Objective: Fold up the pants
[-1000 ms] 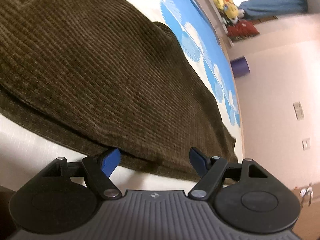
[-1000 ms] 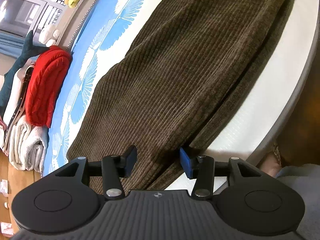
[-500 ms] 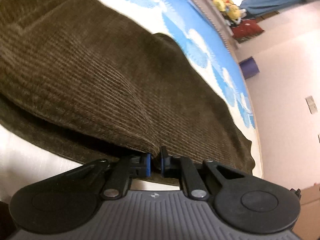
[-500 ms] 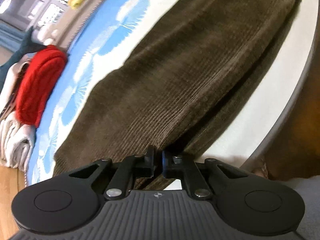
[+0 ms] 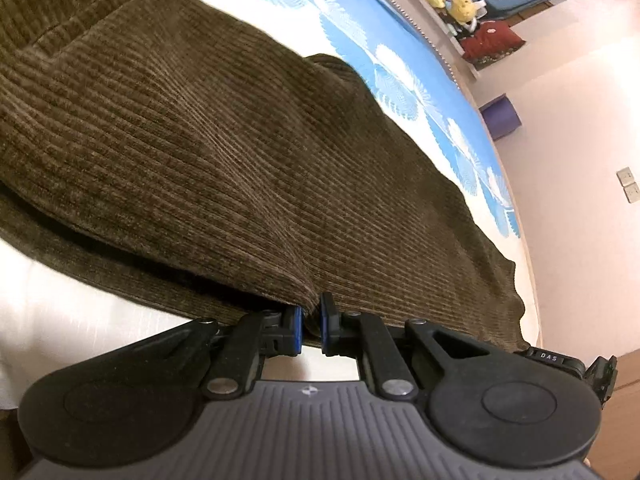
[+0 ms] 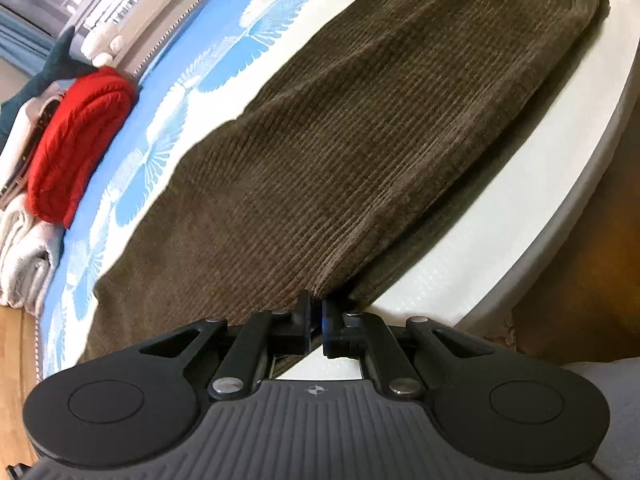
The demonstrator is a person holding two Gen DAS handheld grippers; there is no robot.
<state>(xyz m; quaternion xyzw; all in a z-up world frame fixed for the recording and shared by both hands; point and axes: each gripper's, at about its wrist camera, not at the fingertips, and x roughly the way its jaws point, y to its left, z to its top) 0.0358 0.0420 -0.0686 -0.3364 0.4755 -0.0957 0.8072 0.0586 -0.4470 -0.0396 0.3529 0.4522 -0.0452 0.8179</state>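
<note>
Item: brown corduroy pants (image 5: 224,152), laid lengthwise on the bed (image 6: 500,256), near its white front edge; blue-patterned sheet (image 6: 168,92) beyond them.

Left gripper (image 5: 311,326): fingers closed to a narrow gap, pinching the near edge of the pants' upper layer.

Right gripper (image 6: 315,320): fingers likewise nearly closed on the near edge of the upper layer.

Also on the bed, beyond the pants: red knit (image 6: 76,148), pale folded towels (image 6: 24,256).

Risk, judged: thick ribbed cloth could slip from a shallow pinch; only the upper layer appeared caught, so lifting might leave the lower layer behind and skew the fold.
</note>
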